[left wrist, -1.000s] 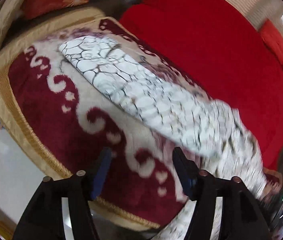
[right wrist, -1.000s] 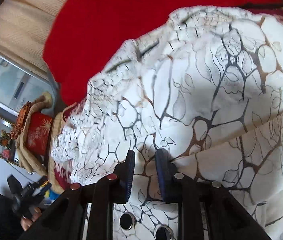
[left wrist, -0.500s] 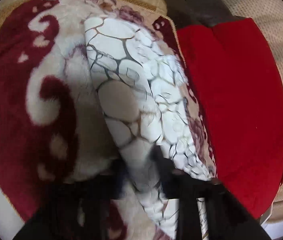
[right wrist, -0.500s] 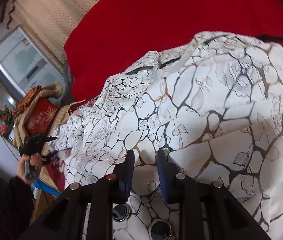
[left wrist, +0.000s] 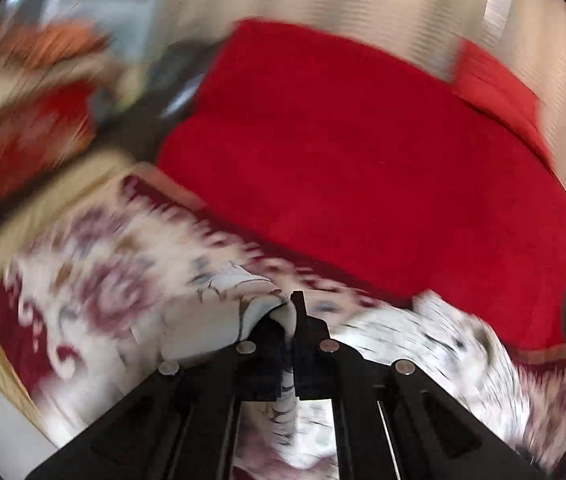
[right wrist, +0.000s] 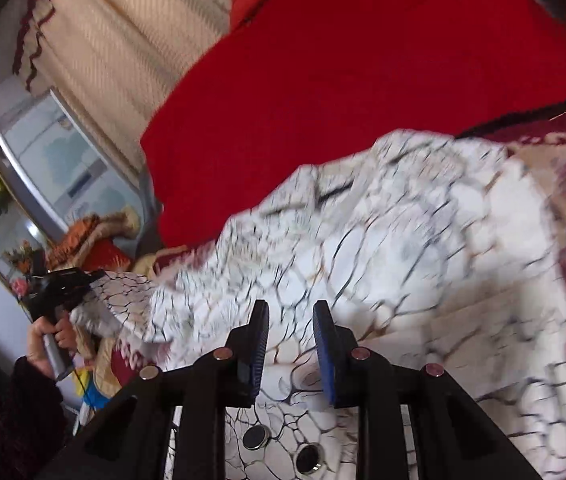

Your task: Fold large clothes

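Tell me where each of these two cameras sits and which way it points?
Left wrist: sits on the left gripper, looking along its fingers, shut on a fold of the white patterned garment, toward the red blanket.
Right wrist: sits on the right gripper, open over the garment; the person's left hand shows far left.
Both views share the garment, red blanket and patterned rug.

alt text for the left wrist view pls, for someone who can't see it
The left gripper is shut on a bunched edge of a white garment with dark crackle lines, above a maroon and cream blanket. A red blanket lies behind; the picture is motion-blurred.
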Motion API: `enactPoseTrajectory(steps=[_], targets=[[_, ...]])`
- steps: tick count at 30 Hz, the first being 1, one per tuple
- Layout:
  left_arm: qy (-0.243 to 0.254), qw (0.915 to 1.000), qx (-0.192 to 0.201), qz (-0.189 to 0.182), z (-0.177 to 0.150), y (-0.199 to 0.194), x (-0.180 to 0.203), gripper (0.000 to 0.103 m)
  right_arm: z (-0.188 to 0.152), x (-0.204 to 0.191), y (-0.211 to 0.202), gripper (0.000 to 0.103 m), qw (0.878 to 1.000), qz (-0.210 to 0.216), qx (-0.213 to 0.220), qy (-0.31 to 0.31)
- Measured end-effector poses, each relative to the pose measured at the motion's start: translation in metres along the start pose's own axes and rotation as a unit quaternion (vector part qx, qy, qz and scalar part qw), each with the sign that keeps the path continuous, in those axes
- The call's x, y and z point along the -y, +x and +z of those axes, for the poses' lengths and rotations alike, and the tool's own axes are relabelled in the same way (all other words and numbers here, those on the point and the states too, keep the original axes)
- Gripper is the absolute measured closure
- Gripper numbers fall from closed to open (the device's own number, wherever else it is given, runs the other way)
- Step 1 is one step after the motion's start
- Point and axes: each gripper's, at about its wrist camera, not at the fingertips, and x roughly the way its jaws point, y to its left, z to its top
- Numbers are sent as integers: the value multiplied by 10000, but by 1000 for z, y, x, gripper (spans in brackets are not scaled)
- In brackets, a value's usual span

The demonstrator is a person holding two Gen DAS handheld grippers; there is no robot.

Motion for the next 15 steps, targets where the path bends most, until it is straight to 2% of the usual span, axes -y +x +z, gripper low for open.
enactPoseTrajectory(steps=[2,5,8,10,11,12,13,15], targets=[[555,9981,-4,-253,-4,-15,51,100,6,7,-17,77,9998,-54,167,122],[1392,9880,-108,-668,-25,-30,130,100,13,21,-44,76,9986,-95,424,311],[2032,9713,-312,-1193,-58,-42,204,100,19,36,-71,76,9963,-126,676,511],[2398,9584,-591,-1433,-84,-42,248,99,21,47,-90,76,9942,-166,848,646],[2576,9504,-770,-1566,-96,-43,265,94,22,51,-96,76,9934,-174,901,693],[2795,9392,-1036,-1705,-111,-39,280,84,23,55,-103,76,9925,-181,952,742],[2884,9340,-1202,-1736,-120,-38,288,77,24,60,-109,76,9918,-199,991,782],[2865,9312,-1391,-1775,-130,-33,287,49,25,68,-120,76,9911,-267,992,841]])
